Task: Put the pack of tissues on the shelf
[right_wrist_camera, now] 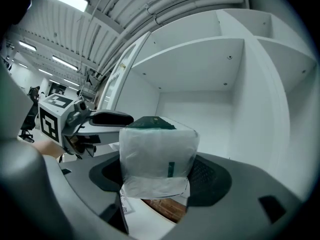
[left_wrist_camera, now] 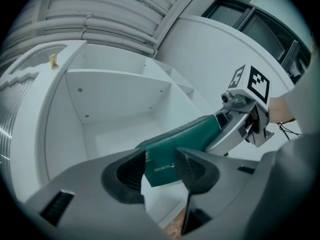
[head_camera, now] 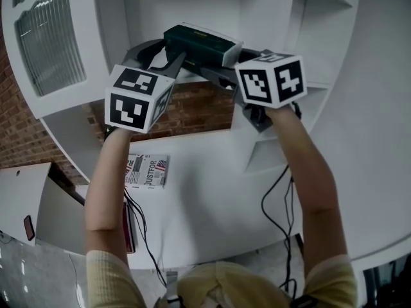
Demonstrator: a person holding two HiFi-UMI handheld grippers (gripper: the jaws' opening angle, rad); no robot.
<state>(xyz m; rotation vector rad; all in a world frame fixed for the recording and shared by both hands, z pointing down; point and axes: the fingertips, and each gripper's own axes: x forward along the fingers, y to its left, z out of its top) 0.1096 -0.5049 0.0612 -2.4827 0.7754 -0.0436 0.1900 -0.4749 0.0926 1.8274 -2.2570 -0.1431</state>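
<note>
The pack of tissues (head_camera: 200,43), dark green with white ends, hangs level in front of an open compartment of the white shelf (head_camera: 186,5). My right gripper (head_camera: 221,66) is shut on its right end; in the right gripper view the white end (right_wrist_camera: 157,154) fills the space between the pads. My left gripper (head_camera: 164,56) is at the pack's left end. In the left gripper view the green corner (left_wrist_camera: 170,156) lies between the fingertips, with a sliver of white showing beside the left pad (left_wrist_camera: 131,170), so that gripper (left_wrist_camera: 159,171) is open. The compartment's floor (left_wrist_camera: 115,134) is bare.
Shelf dividers (right_wrist_camera: 260,84) and further compartments rise to the right. A cabinet door with ribbed glass (head_camera: 48,37) stands at left. Below are a white table (head_camera: 212,197) with a magazine (head_camera: 146,171), black cables (head_camera: 282,204) and a brick wall (head_camera: 192,108).
</note>
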